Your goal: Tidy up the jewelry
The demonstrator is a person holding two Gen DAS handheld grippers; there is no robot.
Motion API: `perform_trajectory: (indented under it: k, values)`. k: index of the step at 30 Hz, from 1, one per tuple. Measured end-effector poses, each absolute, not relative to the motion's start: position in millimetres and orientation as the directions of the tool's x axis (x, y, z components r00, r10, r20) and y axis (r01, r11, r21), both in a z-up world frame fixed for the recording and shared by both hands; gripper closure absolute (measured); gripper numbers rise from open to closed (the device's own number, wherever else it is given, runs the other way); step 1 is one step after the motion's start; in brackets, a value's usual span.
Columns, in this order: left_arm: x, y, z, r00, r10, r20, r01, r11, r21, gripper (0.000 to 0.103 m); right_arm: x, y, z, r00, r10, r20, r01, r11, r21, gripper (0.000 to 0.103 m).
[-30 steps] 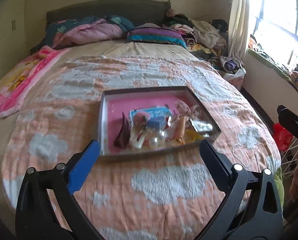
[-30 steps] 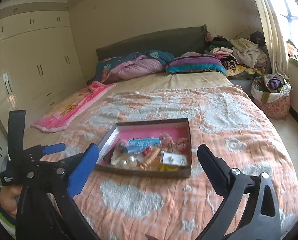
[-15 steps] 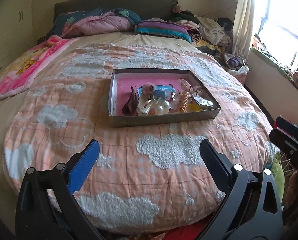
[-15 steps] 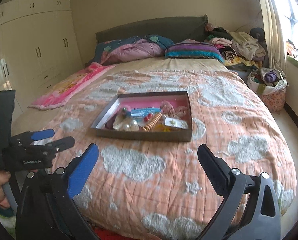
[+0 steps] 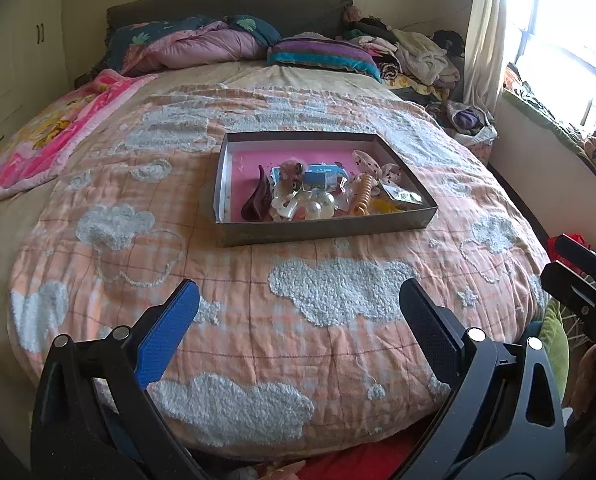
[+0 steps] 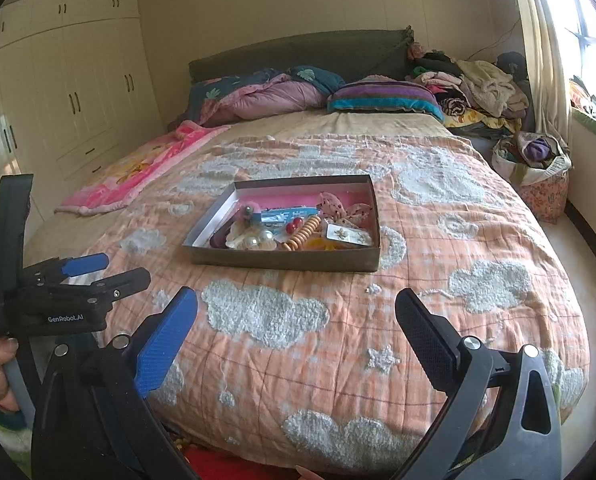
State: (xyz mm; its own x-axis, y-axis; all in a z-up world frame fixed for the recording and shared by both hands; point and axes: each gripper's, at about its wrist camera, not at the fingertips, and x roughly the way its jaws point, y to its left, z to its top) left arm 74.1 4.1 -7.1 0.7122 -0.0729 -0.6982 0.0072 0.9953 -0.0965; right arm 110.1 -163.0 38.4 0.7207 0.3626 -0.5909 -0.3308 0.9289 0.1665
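Bed quilt [image 5: 338, 344], peach with white clouds: left gripper [image 5: 298, 304] and right gripper [image 6: 296, 308] both spread wide, empty, well short of grey pink-lined tray [image 5: 326, 229] mid-bed holding heaped jewelry [image 5: 318, 196]

A wide bed [image 5: 234, 360] with a dark green headboard carries an orange checked quilt with white tufted clouds [image 5: 338, 296]. Directly on the quilt sits a shallow grey cardboard tray with a pink floor [image 5: 322, 230]. A pink cartoon blanket [image 5: 58, 128] lies along the bed's left side, with bunched bedding and a striped pillow [image 5: 322, 54] at the head.
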Motion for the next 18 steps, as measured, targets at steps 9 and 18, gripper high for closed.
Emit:
perform_trajectory:
  k: [9,18]
  values:
    - [73.5,3.8,-6.9,0.715,-0.074,-0.695,0.007,0.995,-0.098,0.009,108.5,-164.6,38.2,0.722,0.358,-0.591,-0.326,0.931,0.166,0.004]
    - [72.8,3.8,-9.1,0.714,-0.068,-0.697,0.002,0.995,-0.096,0.009,104.7,-166.0,41.7,0.724,0.352,-0.594,-0.321,0.933,0.162,0.004]
